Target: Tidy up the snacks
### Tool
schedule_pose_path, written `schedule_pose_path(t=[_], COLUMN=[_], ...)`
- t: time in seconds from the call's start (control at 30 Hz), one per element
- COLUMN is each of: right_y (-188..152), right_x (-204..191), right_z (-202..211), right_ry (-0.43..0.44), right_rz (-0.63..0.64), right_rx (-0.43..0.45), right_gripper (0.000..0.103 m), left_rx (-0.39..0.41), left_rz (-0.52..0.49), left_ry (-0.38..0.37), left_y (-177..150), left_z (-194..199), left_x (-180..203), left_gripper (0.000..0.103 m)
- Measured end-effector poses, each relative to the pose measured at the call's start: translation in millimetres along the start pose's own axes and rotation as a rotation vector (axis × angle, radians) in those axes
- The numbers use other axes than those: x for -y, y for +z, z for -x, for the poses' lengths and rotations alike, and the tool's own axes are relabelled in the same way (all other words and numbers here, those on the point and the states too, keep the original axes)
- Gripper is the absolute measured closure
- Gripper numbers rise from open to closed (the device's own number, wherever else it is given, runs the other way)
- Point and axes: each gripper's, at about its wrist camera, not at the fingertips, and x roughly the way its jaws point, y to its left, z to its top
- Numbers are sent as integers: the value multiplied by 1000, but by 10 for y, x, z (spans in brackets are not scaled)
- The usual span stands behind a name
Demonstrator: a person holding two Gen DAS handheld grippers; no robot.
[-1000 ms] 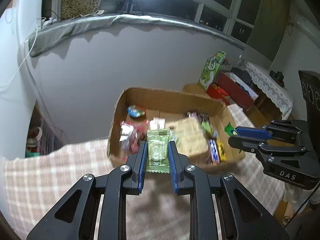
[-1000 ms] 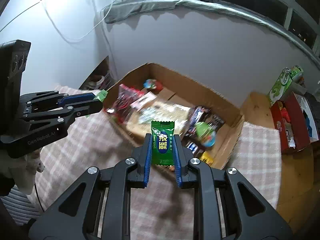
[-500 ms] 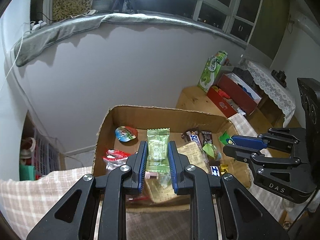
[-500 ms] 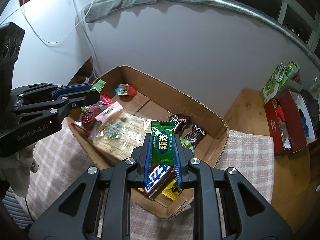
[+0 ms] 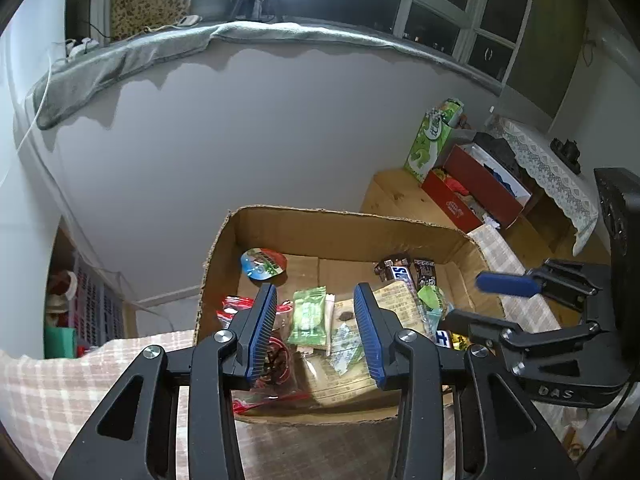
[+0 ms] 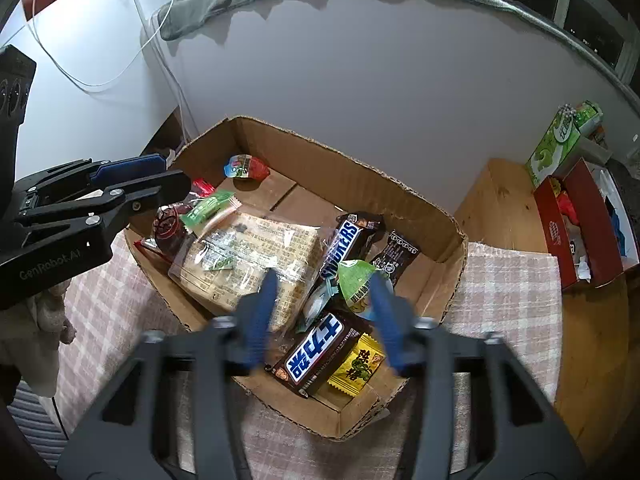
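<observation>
The pale green candy packet (image 5: 307, 315) lies in the cardboard box (image 5: 340, 228), atop the large cracker pack (image 6: 256, 256) near the box's left wall. My left gripper (image 5: 316, 334) and right gripper (image 6: 324, 316) stand with jaws apart, holding nothing. I should lift both straight up, clear of the box rim.

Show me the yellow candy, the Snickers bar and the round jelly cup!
yellow candy (image 6: 357, 369), right wrist view, middle of its wrapper.
Snickers bar (image 6: 341, 249), right wrist view, on the white lettering.
round jelly cup (image 5: 263, 263), left wrist view, middle of its lid.

Both wrist views look steeply down, close above the shared cardboard box (image 5: 400, 228).
</observation>
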Motion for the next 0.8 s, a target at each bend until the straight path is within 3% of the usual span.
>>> schedule_pose_path(t=[0.07,0.2,0.8], right_y=[0,-14,-128], right_x=[-4,-24,-75], right_z=[7,-13,195], right_ry=[4,-5,-25], right_rz=[-2,7,-15], right_rx=[1,-15,-36], right_gripper=[43,25,18], left_rx=[1,-6,-15], left_rz=[-4,-6,21], left_ry=[7,31,55], left_y=[-7,-16,-121], left_z=[2,0,230], left_x=[0,8,10], left_gripper=[53,41,37])
